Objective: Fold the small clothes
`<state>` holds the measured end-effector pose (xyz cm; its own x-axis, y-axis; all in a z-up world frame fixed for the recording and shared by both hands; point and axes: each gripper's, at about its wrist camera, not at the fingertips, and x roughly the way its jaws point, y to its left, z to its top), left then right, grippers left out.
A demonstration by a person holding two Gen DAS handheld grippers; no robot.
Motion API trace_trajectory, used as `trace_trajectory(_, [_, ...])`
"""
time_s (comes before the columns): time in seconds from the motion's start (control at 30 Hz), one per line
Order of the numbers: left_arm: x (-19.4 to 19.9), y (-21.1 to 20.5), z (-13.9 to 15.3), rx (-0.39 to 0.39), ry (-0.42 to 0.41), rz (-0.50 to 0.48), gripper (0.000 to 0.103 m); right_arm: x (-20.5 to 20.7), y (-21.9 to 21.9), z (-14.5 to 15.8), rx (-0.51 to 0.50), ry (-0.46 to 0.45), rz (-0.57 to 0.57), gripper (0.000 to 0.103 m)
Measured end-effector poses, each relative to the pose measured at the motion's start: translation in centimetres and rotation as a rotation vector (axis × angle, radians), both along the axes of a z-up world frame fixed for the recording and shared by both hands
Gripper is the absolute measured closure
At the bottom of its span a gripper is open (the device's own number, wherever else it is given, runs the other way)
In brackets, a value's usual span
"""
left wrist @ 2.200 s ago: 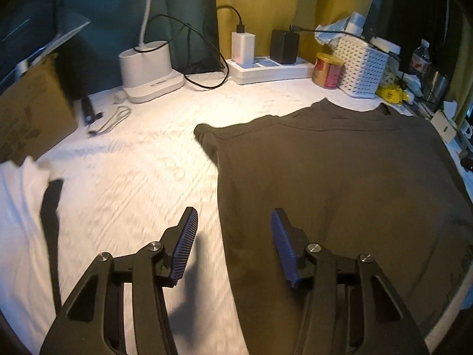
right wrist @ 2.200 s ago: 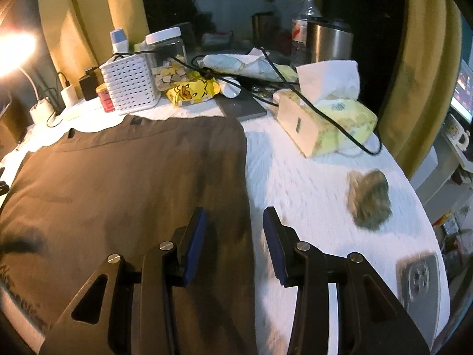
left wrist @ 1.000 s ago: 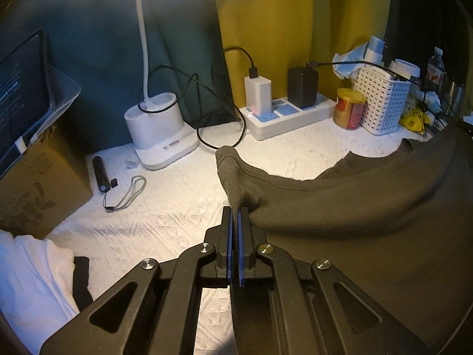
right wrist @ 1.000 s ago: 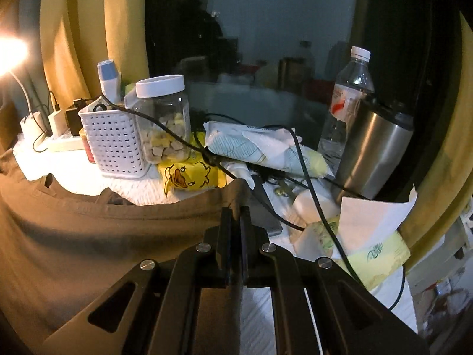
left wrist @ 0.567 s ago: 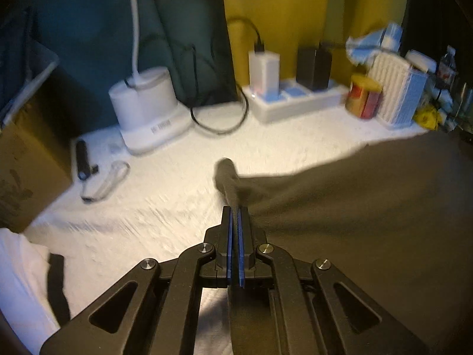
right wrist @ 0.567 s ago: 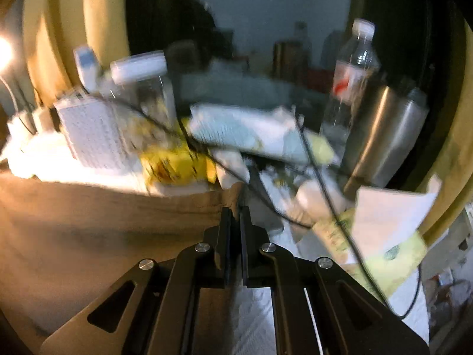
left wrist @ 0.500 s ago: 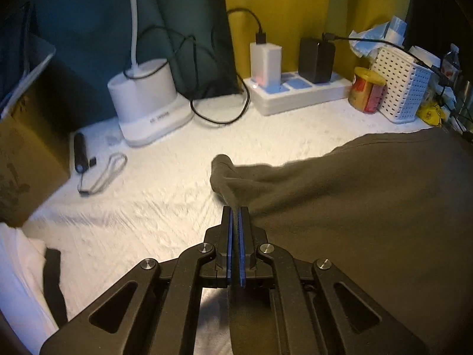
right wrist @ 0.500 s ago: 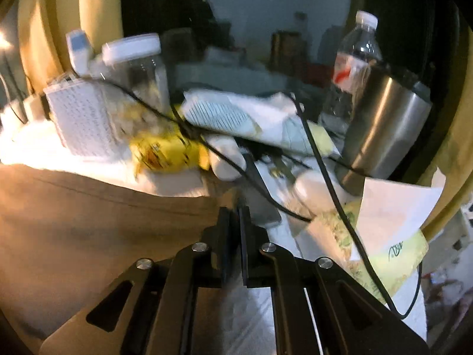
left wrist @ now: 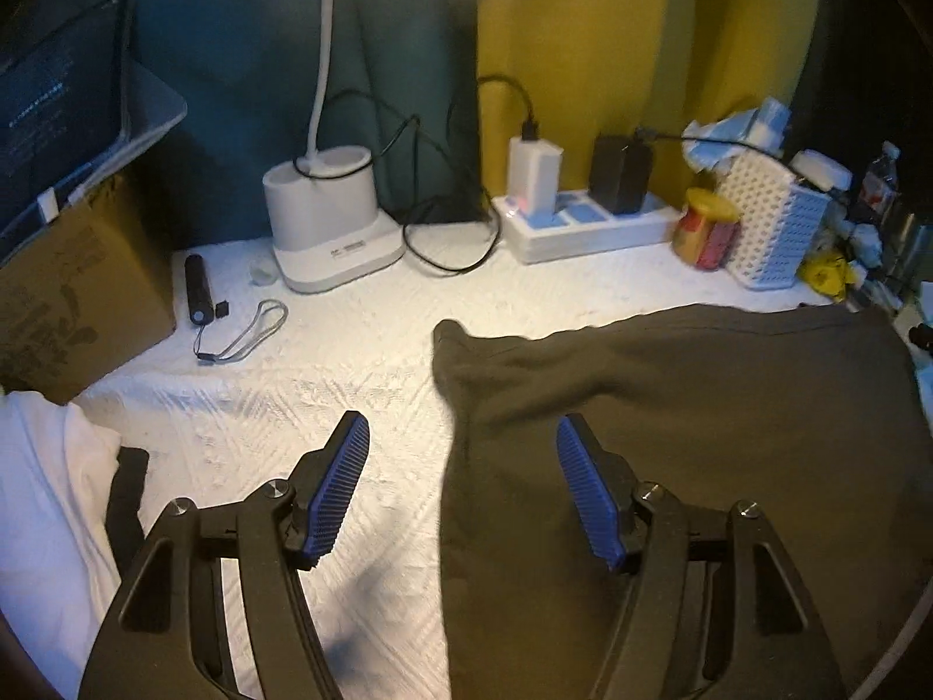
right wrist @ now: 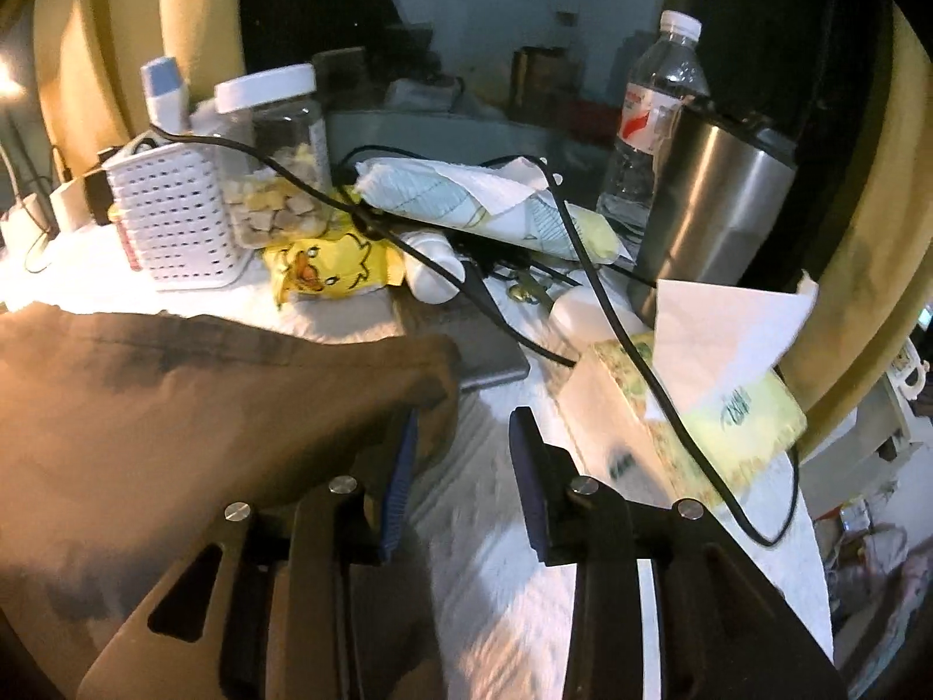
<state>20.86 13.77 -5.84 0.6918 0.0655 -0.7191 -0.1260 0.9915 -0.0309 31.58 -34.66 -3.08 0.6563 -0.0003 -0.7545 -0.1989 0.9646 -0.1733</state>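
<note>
A dark brown shirt (left wrist: 700, 408) lies folded over on the white table cover (left wrist: 361, 361). My left gripper (left wrist: 462, 423) hovers over the shirt's left edge with its jaws opening. That edge runs under the gap, and neither blue pad touches it. In the right wrist view the shirt (right wrist: 204, 408) fills the left side and its right corner droops over my left finger. My right gripper (right wrist: 465, 417) is also opening, with the pads apart and no cloth pinched between them.
Along the back stand a white lamp base (left wrist: 326, 227), a power strip (left wrist: 583, 221), a red tin (left wrist: 702, 227) and a white basket (left wrist: 770, 221). A cardboard box (left wrist: 70, 303) and white cloth (left wrist: 46, 496) sit left. A tissue box (right wrist: 688, 408), steel tumbler (right wrist: 717, 210), bottle (right wrist: 659, 116) and cables crowd the right.
Both grippers were shut on the shirt's edge, holding it raised towards the back. They have since sunk and opened, and the released edge lies on the rest of the shirt.
</note>
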Motion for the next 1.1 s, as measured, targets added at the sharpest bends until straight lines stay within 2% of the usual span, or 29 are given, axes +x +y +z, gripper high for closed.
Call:
trace_trajectory(0.23, [-2.7, -1.4, 2.0, -0.043, -0.063, -0.028, 0.036, -4.2, 0.0, 2.6, 0.025, -0.02, 0.002, 0.063])
trace_trajectory(0.3, [-3.6, -2.0, 2.5, -0.05, -0.078, -0.036, 0.036, -4.9, -0.3, 3.3, 0.031, -0.028, 0.001, 0.05])
trace_trajectory(0.33, [-3.9, -2.2, 2.6, -0.052, -0.082, -0.039, 0.036, -5.2, -0.4, 3.6, 0.034, -0.031, 0.001, 0.048])
trace_trajectory(0.5, [-5.9, -3.6, 3.2, -0.067, -0.099, -0.062, 0.036, -8.4, -1.2, 5.0, 0.052, -0.044, -0.009, 0.044])
trace_trajectory(0.7, [-8.2, -5.7, 3.6, -0.085, -0.113, -0.096, 0.036, -12.2, -1.8, 5.1, 0.078, -0.035, -0.016, 0.038])
trace_trajectory(0.97, [-10.1, -8.1, 3.8, -0.099, -0.117, -0.138, 0.035, -16.6, -2.6, 3.8, 0.109, 0.017, -0.021, 0.036])
trace_trajectory(1.0, [-10.3, -8.3, 3.8, -0.098, -0.117, -0.145, 0.034, -17.0, -2.8, 3.6, 0.106, 0.023, -0.026, 0.036])
trace_trajectory(1.1, [-11.0, -8.7, 3.9, -0.111, -0.121, -0.157, 0.016, -18.5, -3.5, 3.4, 0.104, 0.037, -0.037, 0.036])
